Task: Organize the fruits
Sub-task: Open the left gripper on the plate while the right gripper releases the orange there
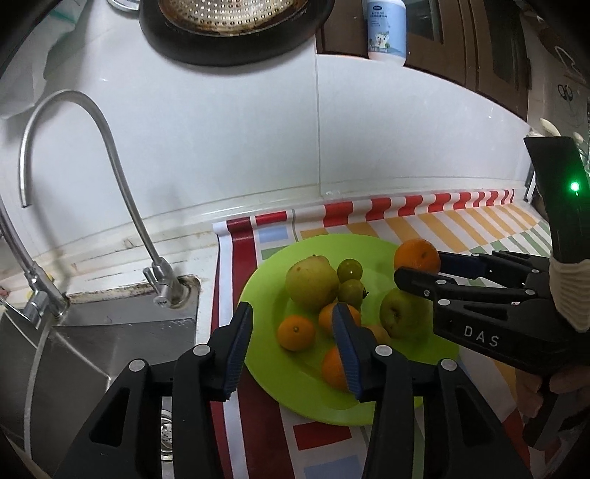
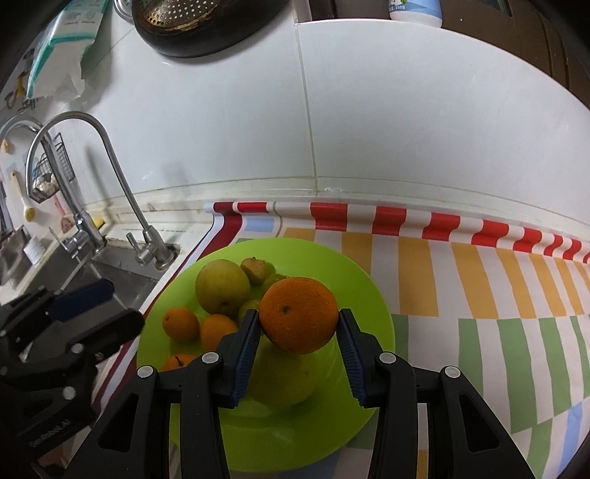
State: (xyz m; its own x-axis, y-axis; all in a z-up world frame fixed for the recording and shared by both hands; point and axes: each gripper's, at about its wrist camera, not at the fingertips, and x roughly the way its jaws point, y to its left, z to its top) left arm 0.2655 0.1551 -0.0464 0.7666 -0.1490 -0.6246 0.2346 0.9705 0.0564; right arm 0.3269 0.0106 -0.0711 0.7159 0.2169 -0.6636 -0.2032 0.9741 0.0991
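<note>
A green plate (image 1: 273,372) (image 2: 361,280) lies on a striped mat and holds yellow-green apples (image 1: 311,282) (image 2: 221,289), small green fruits (image 1: 350,269) and several small oranges (image 1: 296,332) (image 2: 180,324). My right gripper (image 2: 298,320) (image 1: 418,265) is shut on a large orange (image 2: 298,315) (image 1: 416,254) and holds it above the plate. My left gripper (image 1: 293,320) is open and empty, low over the plate's left part; it also shows at the left of the right wrist view (image 2: 99,306).
A steel sink (image 1: 96,353) with curved taps (image 1: 92,121) lies left of the mat (image 2: 479,294). A white tiled wall stands behind. A black pan with a strainer (image 1: 232,22) and a white bottle (image 1: 387,29) sit above.
</note>
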